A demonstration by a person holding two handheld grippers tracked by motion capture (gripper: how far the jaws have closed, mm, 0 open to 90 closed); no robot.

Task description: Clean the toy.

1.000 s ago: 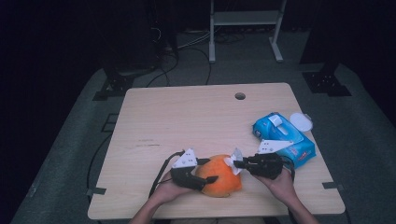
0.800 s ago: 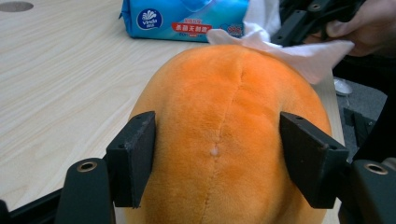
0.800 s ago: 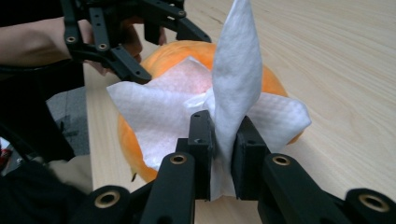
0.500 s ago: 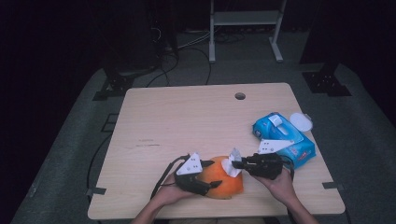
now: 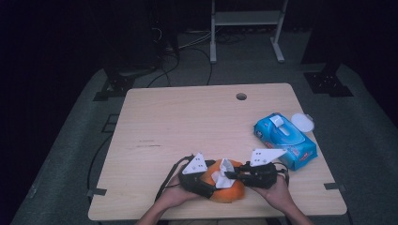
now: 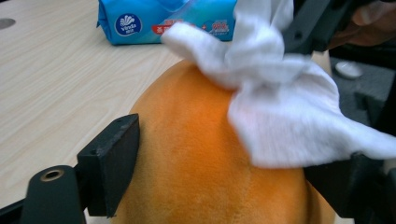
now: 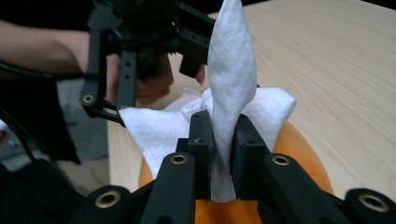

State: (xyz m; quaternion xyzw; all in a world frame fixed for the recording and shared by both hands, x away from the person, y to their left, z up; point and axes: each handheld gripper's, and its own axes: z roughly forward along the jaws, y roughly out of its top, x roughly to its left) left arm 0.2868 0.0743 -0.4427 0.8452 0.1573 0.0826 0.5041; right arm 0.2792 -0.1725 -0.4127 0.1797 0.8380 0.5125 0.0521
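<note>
- The high view takes in the whole table (image 5: 187, 122): an orange ball (image 5: 226, 190) sits near its front edge between the two hands, with a blue wipe pack (image 5: 285, 139) to the right of it and a white lid (image 5: 302, 123) just beyond the pack.
- The left gripper view shows the left gripper (image 6: 224, 177) astride the ball (image 6: 196, 158). Its jaws have just been opening. One jaw lies against the ball's side; the other is partly hidden by a white wipe (image 6: 280, 102), so whether it presses I cannot tell.
- That view also shows the pack's (image 6: 154, 18) printed label, too small to read from above.
- The right gripper view shows the right gripper (image 7: 224, 154) clenched on the wipe (image 7: 229, 93), a fold standing up between the jaws and the rest draped over the ball (image 7: 299, 154).
- The pack's flap is closed; its contents are hidden.
</note>
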